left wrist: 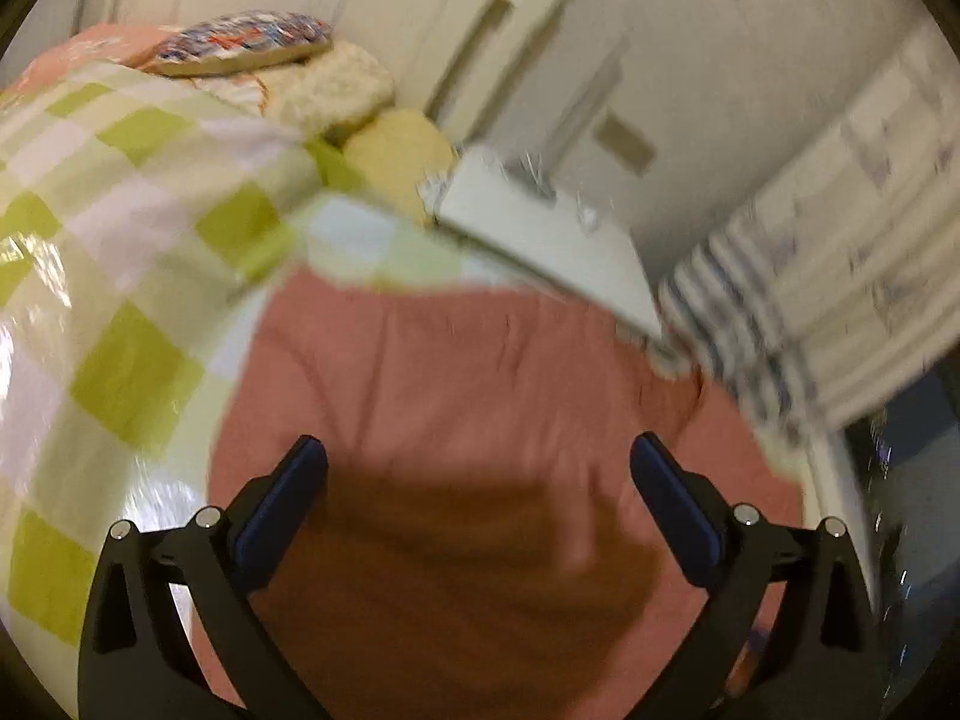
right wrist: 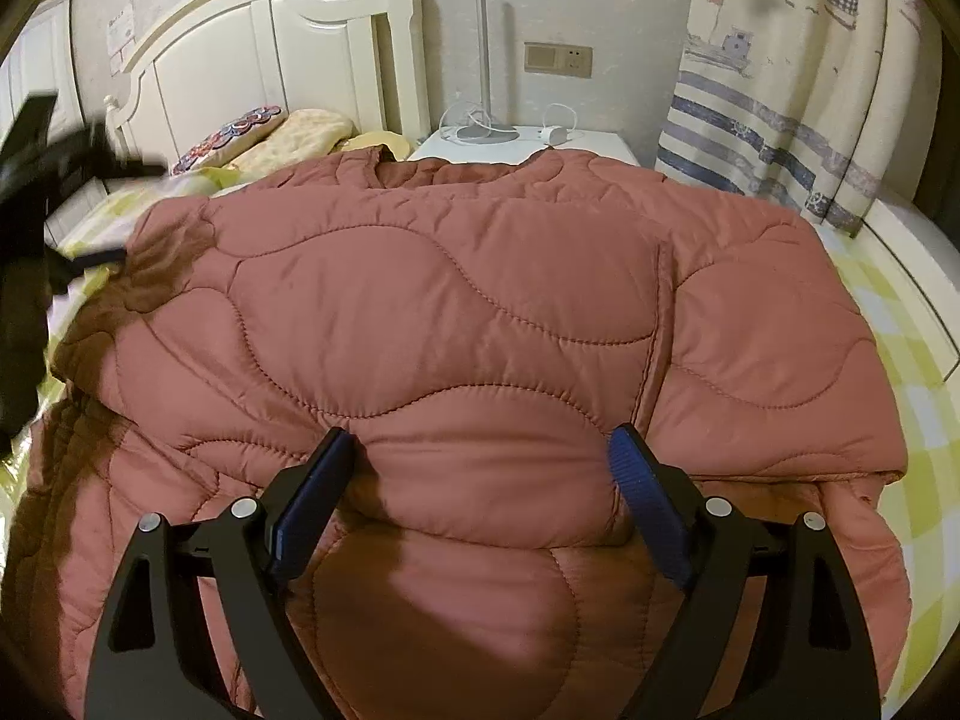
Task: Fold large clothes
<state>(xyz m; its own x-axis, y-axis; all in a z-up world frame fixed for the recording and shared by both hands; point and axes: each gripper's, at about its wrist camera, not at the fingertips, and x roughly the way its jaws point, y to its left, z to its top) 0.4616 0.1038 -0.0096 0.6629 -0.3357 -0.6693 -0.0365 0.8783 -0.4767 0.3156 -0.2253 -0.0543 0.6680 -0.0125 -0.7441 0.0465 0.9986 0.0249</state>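
Two grippers over one quilted pink jacket (right wrist: 456,324) on the checked bedspread (right wrist: 888,324).
Left gripper (left wrist: 480,468) gapes wide and empty; right gripper (right wrist: 483,450) straddles a jacket fold, jaws apart.

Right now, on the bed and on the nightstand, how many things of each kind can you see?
Quilted jacket: 1
Pillows or cushions at the headboard: 3, patterned, cream, yellow
Checked bed cover: 1
Lamp on the nightstand: 1
Charger with cable: 1
Total: 7
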